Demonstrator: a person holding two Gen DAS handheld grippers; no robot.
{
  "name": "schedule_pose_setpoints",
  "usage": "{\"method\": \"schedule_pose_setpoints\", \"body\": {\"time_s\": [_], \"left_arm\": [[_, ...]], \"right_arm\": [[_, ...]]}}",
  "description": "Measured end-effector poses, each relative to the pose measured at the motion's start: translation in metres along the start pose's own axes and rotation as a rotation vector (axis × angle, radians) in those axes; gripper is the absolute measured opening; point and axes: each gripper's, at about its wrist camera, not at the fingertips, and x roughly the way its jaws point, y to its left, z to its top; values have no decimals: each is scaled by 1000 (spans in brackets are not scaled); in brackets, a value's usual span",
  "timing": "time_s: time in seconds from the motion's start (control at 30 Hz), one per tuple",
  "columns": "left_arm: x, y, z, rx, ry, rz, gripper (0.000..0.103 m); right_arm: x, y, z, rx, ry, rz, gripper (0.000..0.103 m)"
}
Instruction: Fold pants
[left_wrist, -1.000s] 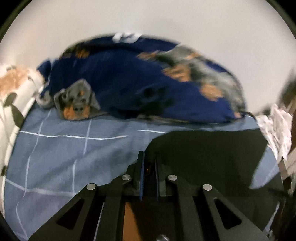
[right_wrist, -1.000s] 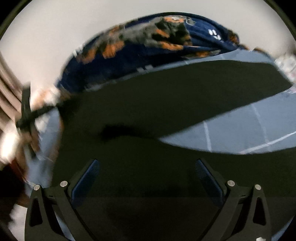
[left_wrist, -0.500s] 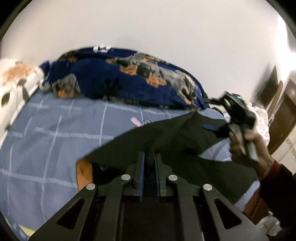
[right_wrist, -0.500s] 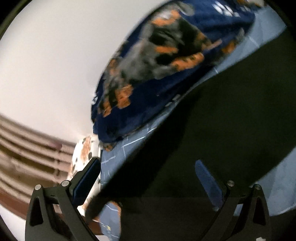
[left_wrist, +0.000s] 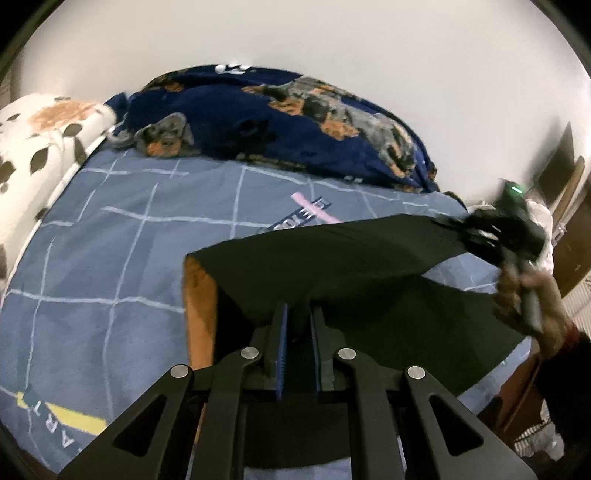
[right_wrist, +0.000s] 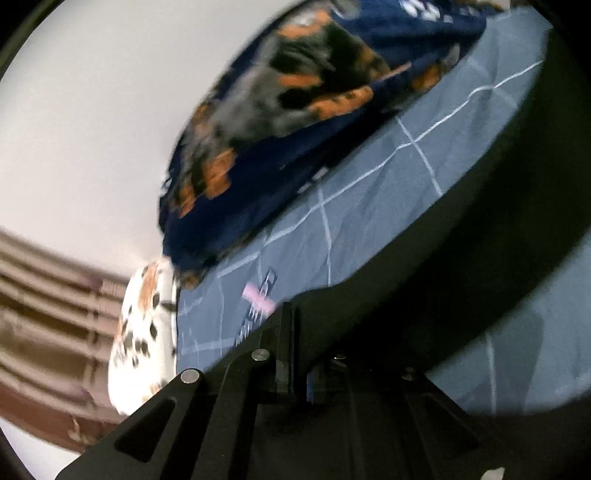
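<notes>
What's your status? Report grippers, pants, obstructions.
Left gripper shut on pants. Right gripper just closed, pinching the pants too. Pants stretched above the bed. Nothing obstructing.

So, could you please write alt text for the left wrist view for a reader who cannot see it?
The left gripper is shut on an edge of black pants, stretched above a blue grid-patterned bed sheet towards the right gripper in a hand at the right. A navy dog-print blanket lies bunched against the white wall behind.
</notes>
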Motion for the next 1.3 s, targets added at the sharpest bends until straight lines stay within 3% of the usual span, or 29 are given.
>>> {"method": "schedule_pose_setpoints", "body": {"time_s": [0.23, 0.57, 0.77, 0.87, 0.9, 0.93, 1.3], "left_arm": [[-10, 9, -29, 37, 71, 44, 12], [-11, 14, -70, 49, 139, 79, 13], [-9, 19, -83, 63, 138, 107, 19], [-11, 17, -87, 116, 126, 179, 38], [-13, 18, -87, 124, 106, 222, 50], [-15, 20, -87, 121, 93, 234, 52], [-16, 27, -79, 103, 73, 255, 52]], "right_arm": [[-45, -13, -99, 21, 31, -8, 6], [-39, -49, -167, 124, 115, -44, 6], [-31, -65, -184, 183, 140, -31, 6], [-31, -62, -184, 164, 132, -33, 6], [-30, -63, -185, 168, 128, -27, 6], [-29, -63, -185, 179, 127, -14, 6], [-20, -64, -193, 205, 116, 76, 7]]}}
